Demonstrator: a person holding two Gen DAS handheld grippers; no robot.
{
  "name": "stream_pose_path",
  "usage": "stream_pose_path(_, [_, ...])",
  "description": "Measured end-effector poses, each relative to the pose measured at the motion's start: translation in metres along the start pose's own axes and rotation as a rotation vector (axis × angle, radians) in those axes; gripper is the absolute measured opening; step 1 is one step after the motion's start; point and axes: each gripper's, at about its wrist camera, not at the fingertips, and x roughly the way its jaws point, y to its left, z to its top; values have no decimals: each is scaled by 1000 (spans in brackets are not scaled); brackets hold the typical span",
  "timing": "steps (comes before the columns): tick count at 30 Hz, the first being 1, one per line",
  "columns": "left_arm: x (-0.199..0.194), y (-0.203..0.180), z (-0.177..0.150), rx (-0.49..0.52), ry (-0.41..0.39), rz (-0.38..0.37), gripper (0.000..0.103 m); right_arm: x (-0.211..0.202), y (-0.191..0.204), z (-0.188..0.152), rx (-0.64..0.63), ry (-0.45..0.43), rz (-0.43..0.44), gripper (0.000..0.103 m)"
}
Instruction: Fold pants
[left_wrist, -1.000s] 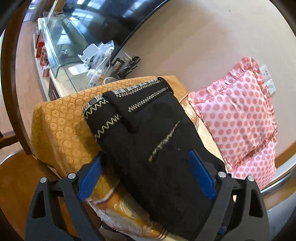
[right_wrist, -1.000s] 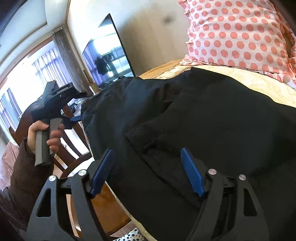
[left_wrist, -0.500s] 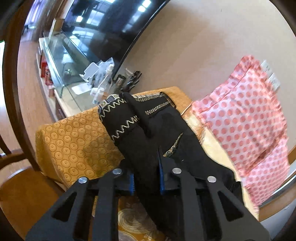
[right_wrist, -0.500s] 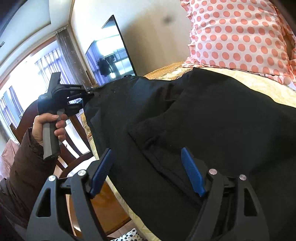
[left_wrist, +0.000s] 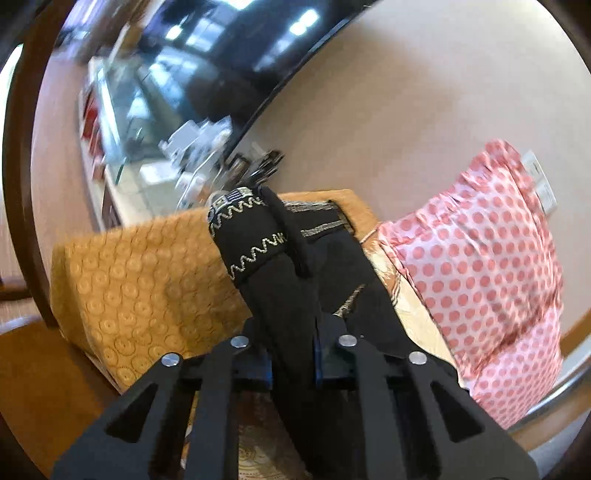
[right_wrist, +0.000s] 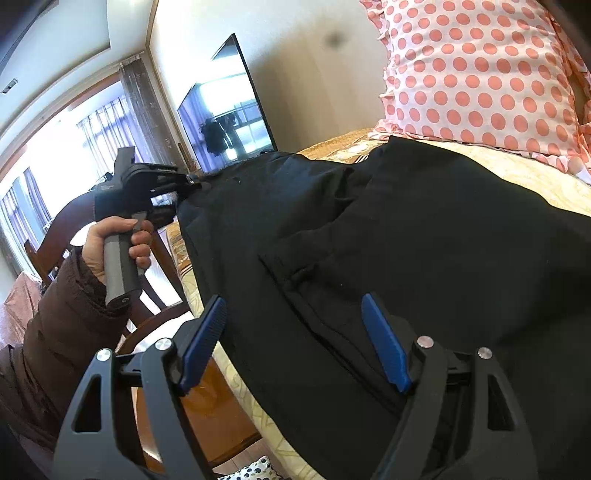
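Black pants (right_wrist: 388, 258) are spread over a yellow patterned cover (left_wrist: 147, 280) on what looks like a worktop, with a pink polka-dot pillow (left_wrist: 491, 269) propped against the wall on the far right side. The left gripper (left_wrist: 291, 363) is clamped tight on a bunched-up fold of the pants, blue pads pressed in from both sides, and the fabric rises from it in a ridge toward the hem end with the zigzag silver trim (left_wrist: 243, 218). From the right wrist view you can see that same left gripper (right_wrist: 192, 184) out at the far left edge of the pants, pinching the cloth, with the person's hand (right_wrist: 114, 240) wrapped round its grey handle and a brown sleeve (right_wrist: 55, 332) behind it. The right gripper (right_wrist: 295, 343) sits low over the near part of the pants with its blue fingers (right_wrist: 384, 347) spread wide apart, fabric lying between them but nothing pinched. A TV (right_wrist: 229, 114) stands against the far wall, and dark wooden chairs (right_wrist: 155, 280) sit just beside the near left edge. The left wrist view is pretty motion-blurred in the background.
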Motion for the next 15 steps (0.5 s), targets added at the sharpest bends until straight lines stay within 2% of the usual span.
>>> stream_pose_path(3, [-14, -30, -1, 119, -58, 1, 10, -5, -2, -1, 18, -15, 9, 76])
stream_pose_path(6, [-35, -78, -8, 249, -91, -70, 9, -26, -12, -3, 69, -62, 14, 76])
stream_pose_path(9, [-62, -151, -34, 445, -98, -191, 9, -59, -28, -9, 115, -118, -35, 76])
stream_pose_path(11, [-78, -189, -55, 540, -92, -288, 9, -85, -37, -16, 137, -158, -90, 76])
stream_pose_path(15, [-107, -266, -115, 701, -28, -516, 9, -144, -58, -40, 196, -239, -263, 76])
